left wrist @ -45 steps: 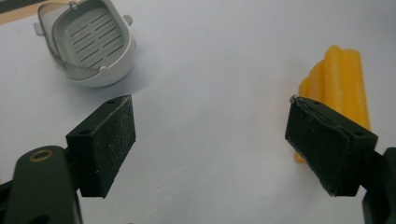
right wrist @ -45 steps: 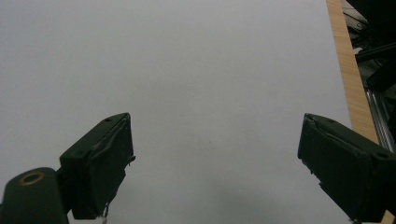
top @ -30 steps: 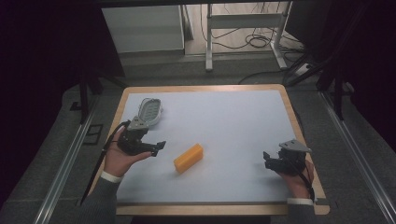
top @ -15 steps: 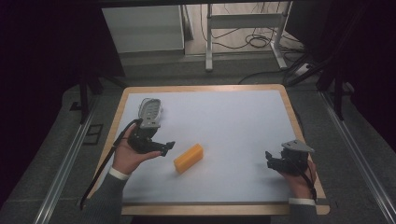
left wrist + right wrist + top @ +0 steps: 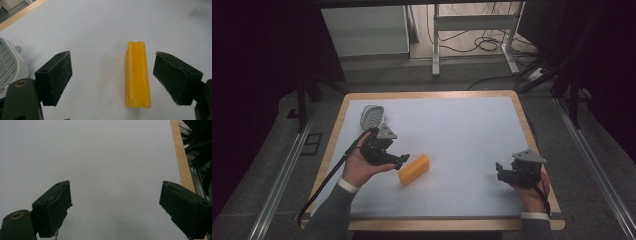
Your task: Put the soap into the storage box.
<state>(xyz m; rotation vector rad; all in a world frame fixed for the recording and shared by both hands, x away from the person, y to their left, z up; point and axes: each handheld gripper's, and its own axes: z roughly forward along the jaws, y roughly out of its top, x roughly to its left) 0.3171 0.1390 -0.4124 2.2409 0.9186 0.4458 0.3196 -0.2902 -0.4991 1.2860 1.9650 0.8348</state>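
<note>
A: Where does the yellow block [image 5: 414, 169] lie?

B: It lies flat on the white sheet of the counter [image 5: 462, 130], near the middle and a little toward the person's side. It is a long orange-yellow bar with a groove running along its top. All other places here are given from this block.

A: And the left claw [image 5: 403, 158]?

B: The left claw is just beside the block, on its left, held in the person's left hand [image 5: 362, 167]. In the left gripper view the block [image 5: 137, 75] sits between the two black jaws, nearer the right-hand one, and touches neither. The jaws stand wide apart with nothing in their grip.

A: What about the right claw [image 5: 499, 170]?

B: It is well apart from the block, off to its right near the counter's wooden edge, in the person's right hand [image 5: 532, 187]. Its jaws also gape wide and hold nothing; bare white sheet lies between them.

A: Anything else nearby?

B: A pale grey slotted object [image 5: 373, 116] lies beyond the block and to its left, behind the left claw. What it is I cannot tell.
</note>
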